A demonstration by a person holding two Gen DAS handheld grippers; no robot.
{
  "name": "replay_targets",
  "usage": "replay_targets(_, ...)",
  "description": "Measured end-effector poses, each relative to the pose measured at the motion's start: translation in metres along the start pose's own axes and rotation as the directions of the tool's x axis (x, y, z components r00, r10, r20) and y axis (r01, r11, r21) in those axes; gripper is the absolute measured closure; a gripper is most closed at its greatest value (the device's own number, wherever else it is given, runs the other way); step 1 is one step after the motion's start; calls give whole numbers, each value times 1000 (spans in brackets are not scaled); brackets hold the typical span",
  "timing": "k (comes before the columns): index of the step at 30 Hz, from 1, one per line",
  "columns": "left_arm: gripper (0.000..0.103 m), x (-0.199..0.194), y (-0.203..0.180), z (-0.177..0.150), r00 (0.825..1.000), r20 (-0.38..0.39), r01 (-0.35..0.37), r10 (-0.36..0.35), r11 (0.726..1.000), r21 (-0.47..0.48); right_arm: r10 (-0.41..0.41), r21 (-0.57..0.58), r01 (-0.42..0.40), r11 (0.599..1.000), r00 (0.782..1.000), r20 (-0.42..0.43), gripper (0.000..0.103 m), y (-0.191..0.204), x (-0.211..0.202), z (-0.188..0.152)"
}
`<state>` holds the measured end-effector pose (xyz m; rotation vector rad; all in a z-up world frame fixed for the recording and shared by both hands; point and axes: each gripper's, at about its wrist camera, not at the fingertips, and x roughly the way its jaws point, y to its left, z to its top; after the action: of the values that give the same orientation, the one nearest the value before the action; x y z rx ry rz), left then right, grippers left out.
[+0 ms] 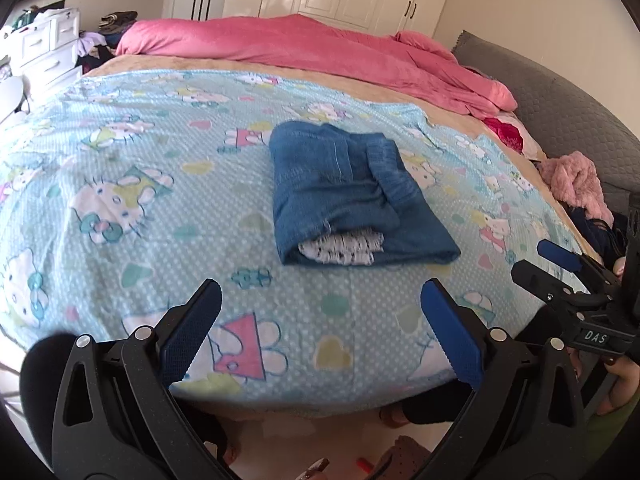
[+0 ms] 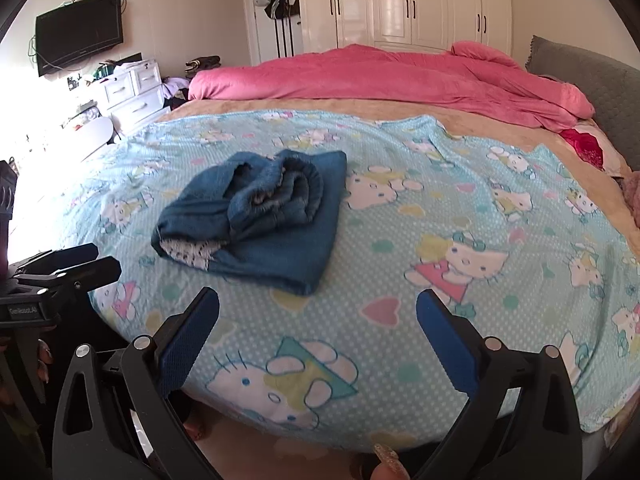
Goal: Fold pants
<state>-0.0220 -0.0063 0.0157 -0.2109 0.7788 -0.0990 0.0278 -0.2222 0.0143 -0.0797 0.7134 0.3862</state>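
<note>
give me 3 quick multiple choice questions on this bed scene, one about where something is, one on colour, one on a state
1. Where do the pants lie?
A. on the blue printed sheet
B. on the pink duvet
C. on the floor

2. What colour is the duvet at the far side of the bed?
A. green
B. pink
C. white

3. How are the two tools?
A. both shut on the pants
B. left open, right shut
C. both open and holding nothing

Key: 1 A, the pants rest on the sheet, apart from the duvet. 2 B, it is plainly pink. 3 C, the left tool and right tool have fingers spread wide with only sheet between them.
</note>
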Motion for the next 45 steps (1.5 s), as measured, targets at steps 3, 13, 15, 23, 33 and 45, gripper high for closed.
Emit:
replay_targets(3,9,2,1,-4,1000,-13,-2,2,1000,-1,-3,8,3,1000,1000,-4,4,-1,1,-7)
replay_targets(13,9,16,7,-14,999,-34,-21,21,1000,-9,-20,21,21,1000,999,-40,4,-3,21,-19)
replay_targets(15,9,19,8,-15,999,-40,-36,36,999,-9,-22,28,23,999,999,-43,4,-5,24,-20)
replay_targets(23,9,22,7,-15,998,-47,-47,47,999,-1,-16,32,17,999,999,-49,4,-8,27,-20)
replay_targets(33,9,21,6,-15,997,-49,-52,52,999,1,-16,26,18,999,999,-49,4,-5,27,-19)
replay_targets(45,9,19,7,-14,997,-50,-63,62,998,-1,-21,29,22,999,998,-51,4,-4,26,-19)
